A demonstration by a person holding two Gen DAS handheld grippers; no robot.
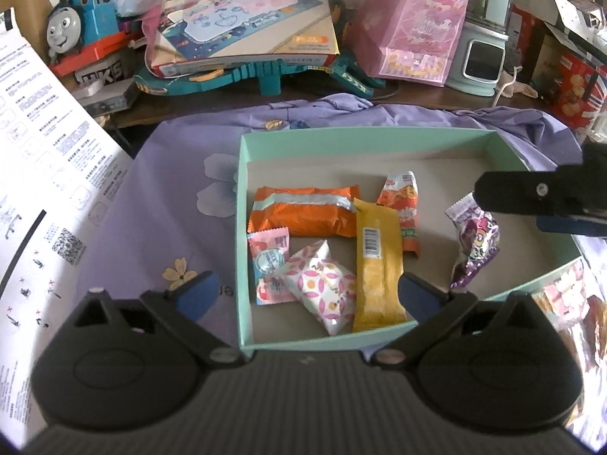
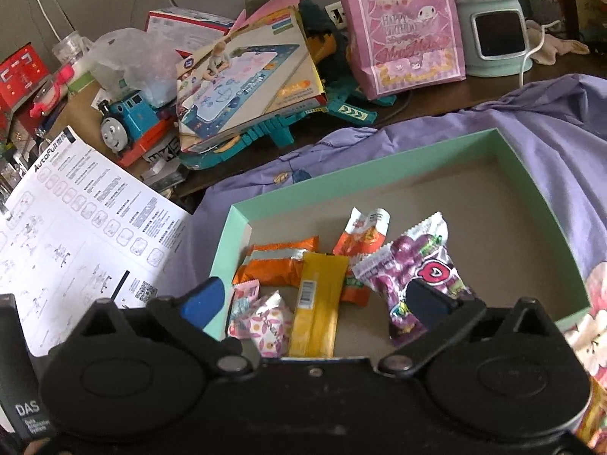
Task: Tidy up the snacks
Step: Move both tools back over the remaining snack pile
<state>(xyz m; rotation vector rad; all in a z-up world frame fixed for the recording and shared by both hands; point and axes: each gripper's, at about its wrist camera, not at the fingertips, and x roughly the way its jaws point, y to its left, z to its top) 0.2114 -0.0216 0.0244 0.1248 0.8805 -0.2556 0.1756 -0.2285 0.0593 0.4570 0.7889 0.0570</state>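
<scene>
Six snacks lie inside the green box (image 1: 242, 197), and none is held; the purple grape pack (image 2: 413, 273) leans in the middle right part, near the tip of the right gripper (image 2: 311, 299); the yellow bar (image 1: 377, 265) lies flat beside the small orange pack (image 1: 402, 208); the big orange pack (image 1: 303, 214) sits by the left wall, with the pink candy (image 1: 269, 261) and the flower pillow pack (image 1: 326, 288) in front of it; the fingers of both grippers stand wide apart and hold nothing; the left gripper (image 1: 307, 290) hovers over the near left corner of the box; I think the step now is letting go and pulling back, and it looks almost done; to do it well, lift each gripper straight up and away so no finger snags a wrapper or bumps the thin box wall; the grape pack stands on its edge and may tip over, so go slow near it; the box rests on a purple cloth (image 1: 159, 197) over the tabletop; a white paper sheet (image 1: 45, 159) lies to the left, and a toy train (image 1: 81, 19) and a pink bag (image 1: 413, 26) sit far behind.
</scene>
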